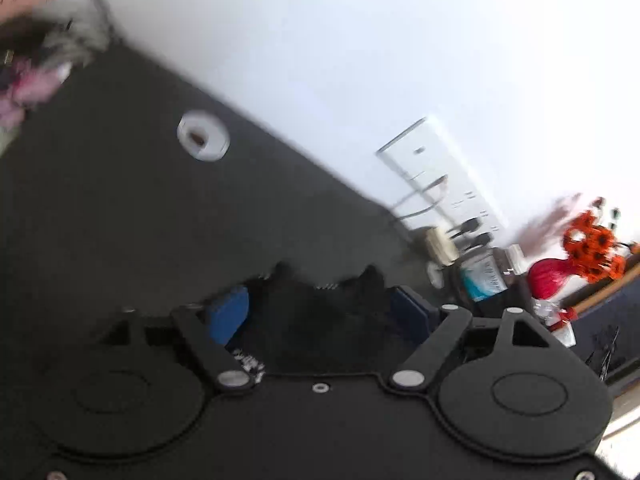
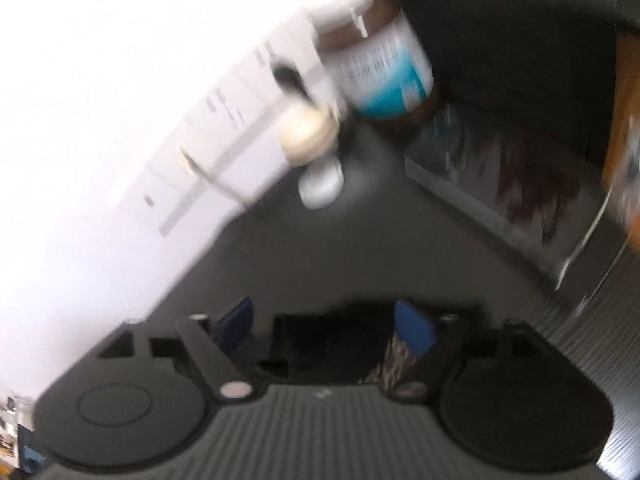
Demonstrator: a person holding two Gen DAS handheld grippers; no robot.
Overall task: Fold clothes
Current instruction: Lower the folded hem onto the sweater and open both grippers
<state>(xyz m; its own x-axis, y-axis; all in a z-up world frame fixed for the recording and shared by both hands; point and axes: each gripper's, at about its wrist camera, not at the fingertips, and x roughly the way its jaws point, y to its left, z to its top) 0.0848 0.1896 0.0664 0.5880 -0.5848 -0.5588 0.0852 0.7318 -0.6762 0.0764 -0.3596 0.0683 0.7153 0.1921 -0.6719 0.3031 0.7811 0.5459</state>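
A: Where is the garment?

B: Black cloth is bunched between the blue pads of the left gripper, which pinches it; two dark peaks of the cloth stick up toward the far edge of the dark desk. Its long axis cannot be told from this crumpled bit.

A: And the right gripper?

B: Something dark sits between its blue pads, but blur hides whether they grip it, so that cannot be told.

A: What else is on the desk?

B: Near the wall edge, a white roll of tape. Toward the right corner, a labelled brown bottle, a small white jar, a red vase with orange flowers. A white socket panel is on the wall.
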